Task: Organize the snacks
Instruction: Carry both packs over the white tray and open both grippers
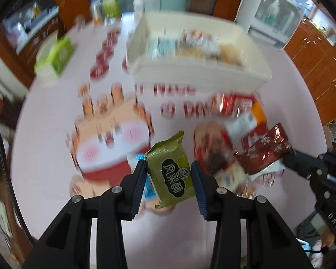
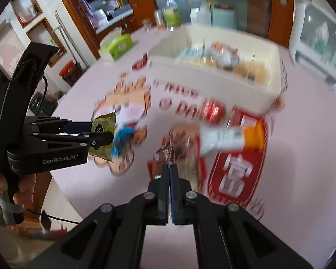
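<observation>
Now my left tongs (image 1: 169,172) squeeze green snack pack (image 1: 171,171), lifted over pink table (image 1: 56,134). My right tongs (image 2: 169,168) pinched tight on brown snack pack (image 2: 165,153). White bin (image 1: 190,76) behind.

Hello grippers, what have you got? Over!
Left gripper shut on green packet. Right gripper shut on brown packet. Cream bin ahead, path clear.

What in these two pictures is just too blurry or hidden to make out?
- Left wrist view: contents of the cream bin, smeared by motion blur.
- Left wrist view: blue packet, mostly hidden behind the green packet.
- Right wrist view: brown packet, label unreadable from blur.
- Both views: tablecloth lettering, smeared.
</observation>
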Tool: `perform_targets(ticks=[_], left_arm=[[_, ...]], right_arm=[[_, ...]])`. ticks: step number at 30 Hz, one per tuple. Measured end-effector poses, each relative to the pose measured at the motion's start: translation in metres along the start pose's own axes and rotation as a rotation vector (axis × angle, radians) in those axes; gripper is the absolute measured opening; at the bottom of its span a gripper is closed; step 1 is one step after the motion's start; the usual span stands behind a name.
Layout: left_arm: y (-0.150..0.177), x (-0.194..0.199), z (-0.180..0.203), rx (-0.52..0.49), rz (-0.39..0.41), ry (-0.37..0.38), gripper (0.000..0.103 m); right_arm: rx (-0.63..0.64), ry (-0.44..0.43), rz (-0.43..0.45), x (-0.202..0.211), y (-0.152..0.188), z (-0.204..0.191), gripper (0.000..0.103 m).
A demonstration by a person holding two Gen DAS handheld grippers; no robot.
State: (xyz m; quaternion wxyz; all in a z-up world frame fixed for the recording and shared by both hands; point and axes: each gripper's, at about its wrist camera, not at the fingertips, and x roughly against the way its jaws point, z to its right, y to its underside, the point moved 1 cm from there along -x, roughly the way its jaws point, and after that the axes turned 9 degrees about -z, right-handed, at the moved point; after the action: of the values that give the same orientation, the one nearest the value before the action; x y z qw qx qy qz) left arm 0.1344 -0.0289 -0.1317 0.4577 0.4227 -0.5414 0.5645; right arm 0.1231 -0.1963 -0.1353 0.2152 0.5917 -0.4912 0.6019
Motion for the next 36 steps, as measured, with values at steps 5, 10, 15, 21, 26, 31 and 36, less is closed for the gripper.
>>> perform_targets(ticks=[5, 10, 15, 21, 26, 31, 36], left_arm=[[-0.052, 0.046, -0.002, -0.063, 0.125, -0.010, 0.039], [-0.110, 0.090, 0.001, -0.102, 0.249, -0.030, 0.040], [-0.165, 0.116, 0.004, -0.119, 0.328, -0.064, 0.040], [-0.216, 0.118, 0.000, -0.110, 0.356, -0.064, 0.040], [-0.240, 0.102, -0.001, -0.105, 0.343, -0.078, 0.040], [-0.257, 0.087, -0.003, -0.104, 0.330, -0.079, 0.054], [-0.258, 0.082, -0.005, -0.086, 0.337, -0.055, 0.091]], right_arm=[[0.018, 0.087, 0.126, 0.044, -0.049, 0.011, 0.001], [0.025, 0.203, 0.252, 0.086, -0.104, 0.023, 0.001], [-0.007, 0.315, 0.355, 0.115, -0.155, 0.036, 0.001], [-0.056, 0.392, 0.414, 0.127, -0.205, 0.057, 0.001], [-0.095, 0.410, 0.404, 0.116, -0.232, 0.074, 0.001], [-0.130, 0.395, 0.370, 0.100, -0.244, 0.086, 0.003], [-0.160, 0.380, 0.322, 0.086, -0.244, 0.093, 0.039]])
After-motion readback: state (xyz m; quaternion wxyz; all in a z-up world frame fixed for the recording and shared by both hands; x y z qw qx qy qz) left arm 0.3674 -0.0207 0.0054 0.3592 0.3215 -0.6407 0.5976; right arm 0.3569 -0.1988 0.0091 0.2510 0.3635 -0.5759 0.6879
